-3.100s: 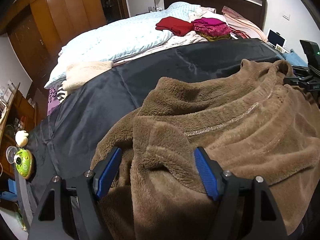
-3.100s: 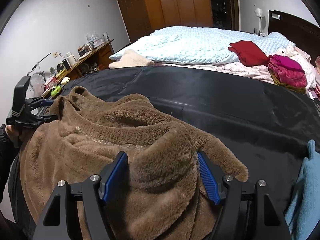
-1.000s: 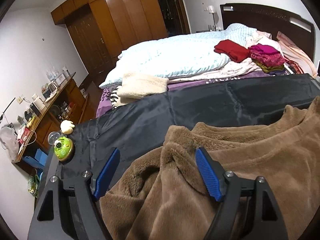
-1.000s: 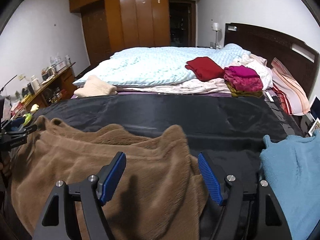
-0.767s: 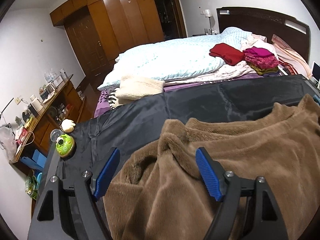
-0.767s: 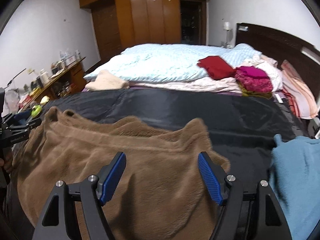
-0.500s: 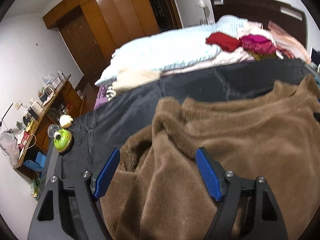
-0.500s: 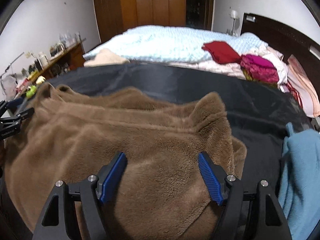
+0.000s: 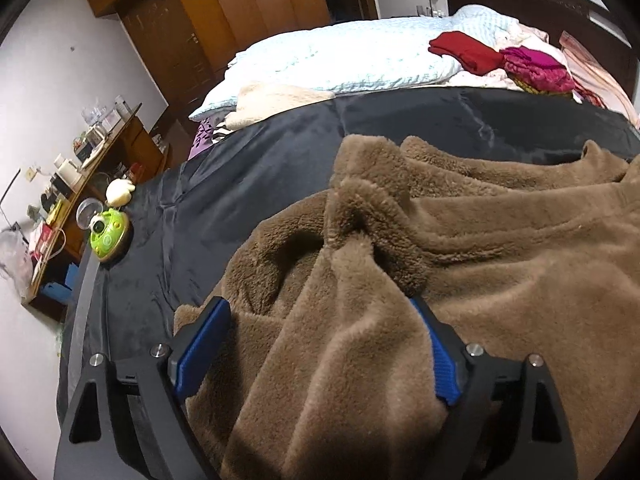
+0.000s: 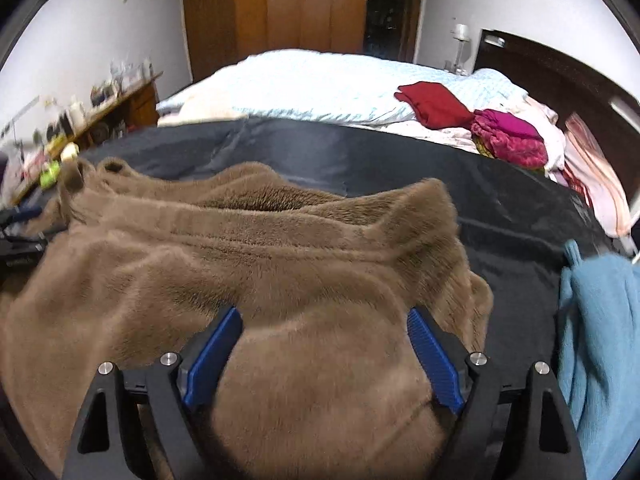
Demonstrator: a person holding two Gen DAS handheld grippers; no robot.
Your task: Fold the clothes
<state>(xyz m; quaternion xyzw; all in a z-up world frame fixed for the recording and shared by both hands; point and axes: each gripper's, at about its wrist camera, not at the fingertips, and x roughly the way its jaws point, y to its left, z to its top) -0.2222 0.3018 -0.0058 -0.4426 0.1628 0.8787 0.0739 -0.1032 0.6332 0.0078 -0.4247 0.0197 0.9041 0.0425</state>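
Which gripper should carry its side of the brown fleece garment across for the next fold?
Probably the left gripper: its side of the brown fleece garment has clear black sheet; a blue garment crowds the right gripper.

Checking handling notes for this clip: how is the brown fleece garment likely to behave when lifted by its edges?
The brown fleece garment is probably floppy: it sags and bunches between the left gripper and right gripper. Its thick pile suggests bulk, so folds may spring open. It likely grips the pads rather than slipping.

Brown fleece garment (image 9: 460, 264) bunched between spread blue fingers (image 9: 202, 350) over black sheet (image 9: 248, 184).
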